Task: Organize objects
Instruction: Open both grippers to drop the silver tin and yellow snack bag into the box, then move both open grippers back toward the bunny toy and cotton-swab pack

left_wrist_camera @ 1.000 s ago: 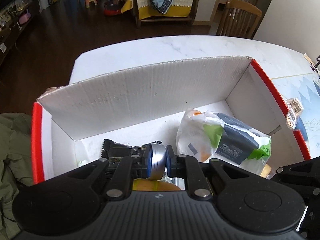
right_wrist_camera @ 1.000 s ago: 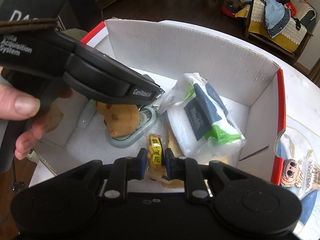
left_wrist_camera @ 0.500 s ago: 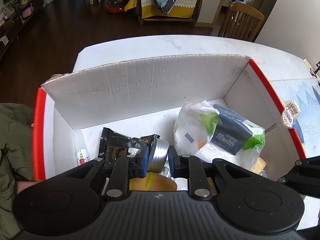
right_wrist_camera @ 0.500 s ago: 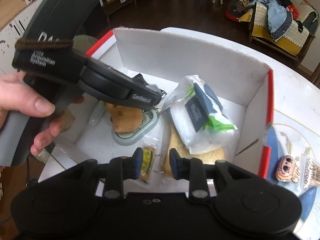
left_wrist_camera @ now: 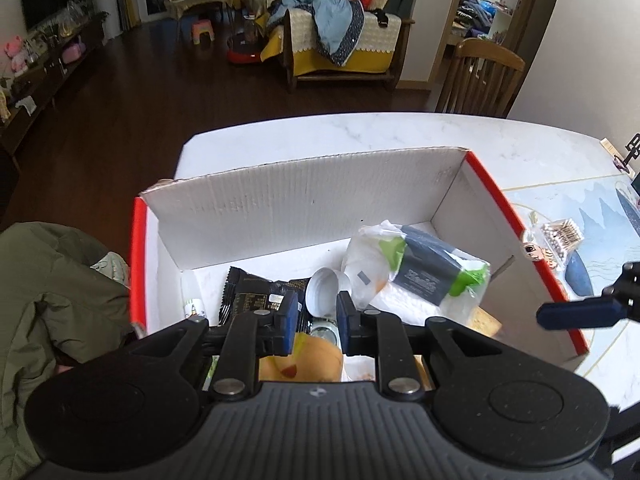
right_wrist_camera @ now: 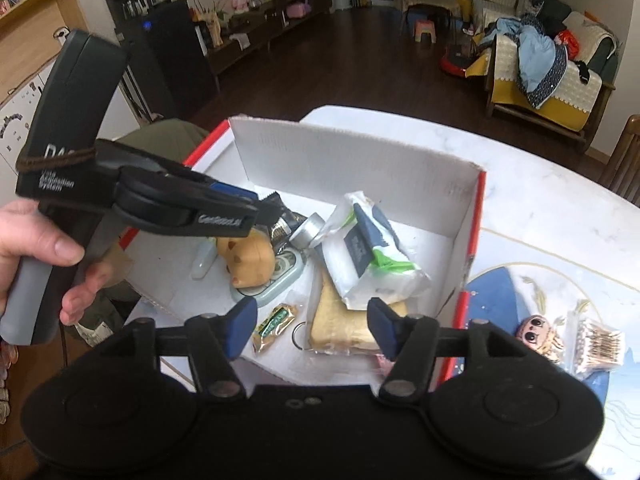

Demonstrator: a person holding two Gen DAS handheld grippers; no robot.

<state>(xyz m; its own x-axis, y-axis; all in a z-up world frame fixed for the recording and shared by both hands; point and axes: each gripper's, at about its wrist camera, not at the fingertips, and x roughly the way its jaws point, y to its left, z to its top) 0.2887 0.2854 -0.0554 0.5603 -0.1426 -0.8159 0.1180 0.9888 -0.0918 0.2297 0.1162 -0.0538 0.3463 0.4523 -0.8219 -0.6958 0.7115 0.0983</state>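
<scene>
Dark wooden flooring and a cluttered sofa lay beyond a white marble table (left_wrist_camera: 360, 136), on which stood an open cardboard box (left_wrist_camera: 304, 196) with red outer sides and white inner walls. The left gripper (left_wrist_camera: 317, 314) hung above the box's near end, tilted downward, gripped by a person's hand (right_wrist_camera: 36, 240). Its jaws had just been opening and stood a little apart, with nothing clamped between them. A small silver tin (left_wrist_camera: 326, 292) lay tipped on its side on the box floor just past the fingertips, leaning on a black snack packet (left_wrist_camera: 256, 294) and beside a white bag of tissues (left_wrist_camera: 424, 276). An orange plush toy (right_wrist_camera: 250, 258) sat under that gripper, on a pale green ring-shaped item.

The right gripper (right_wrist_camera: 312, 328) hovered over the box's near right corner. Its jaws had just been opening too and stood wide apart, holding nothing. Below them, on the box floor, rested a small yellow snack packet (right_wrist_camera: 276, 322) and a toast-shaped keychain (right_wrist_camera: 340, 324), the tissue bag partly overlapping the toast. Outside the box, on a blue patterned mat, lay a small doll figure (right_wrist_camera: 536, 330) and a packet of cotton swabs (right_wrist_camera: 596, 346).
</scene>
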